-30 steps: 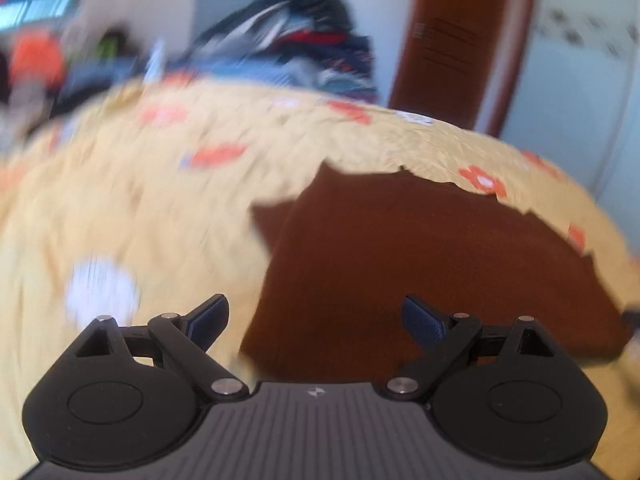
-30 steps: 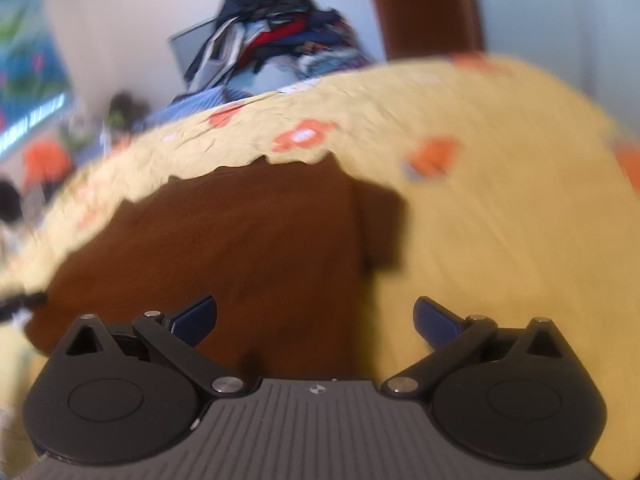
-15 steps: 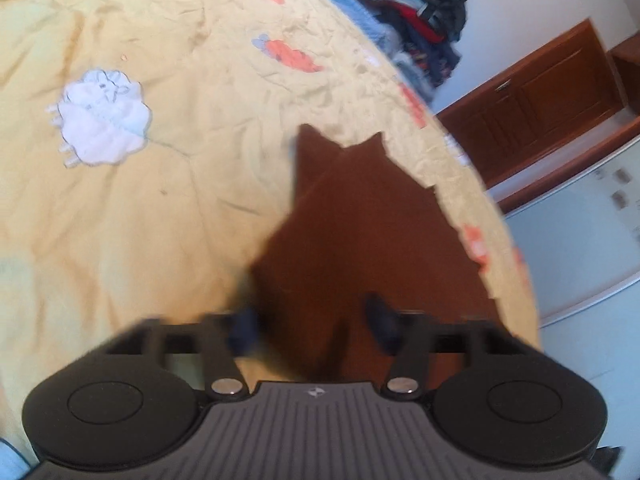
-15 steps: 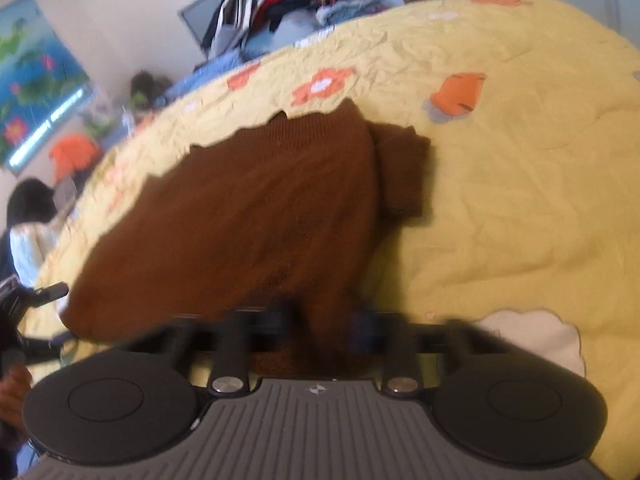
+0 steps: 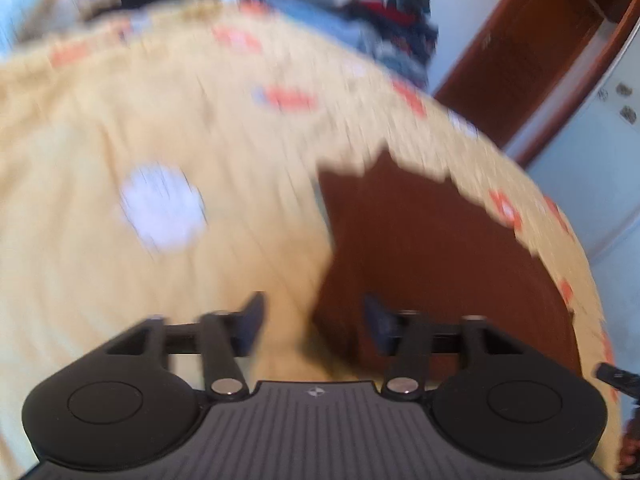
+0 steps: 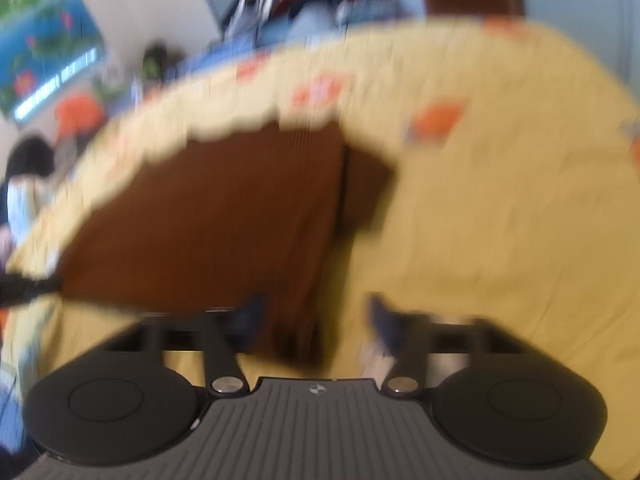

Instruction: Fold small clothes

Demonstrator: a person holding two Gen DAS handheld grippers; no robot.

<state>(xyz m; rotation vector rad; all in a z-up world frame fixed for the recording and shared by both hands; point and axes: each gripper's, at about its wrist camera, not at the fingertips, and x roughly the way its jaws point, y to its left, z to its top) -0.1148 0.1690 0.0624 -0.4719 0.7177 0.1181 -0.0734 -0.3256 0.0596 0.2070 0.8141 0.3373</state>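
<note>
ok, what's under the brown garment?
The brown garment lies flat on the yellow bedspread. Anything beneath the cloth, or between its folded layers, is covered and cannot be seen.

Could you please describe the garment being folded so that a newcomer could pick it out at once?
Look at the yellow bedspread with orange flower patches that fills both views. The brown knitted garment lies flat on it, right ahead of both grippers. It is the only dark, plain piece on the spread; the other clothes are a mixed heap beyond the bed.
</note>
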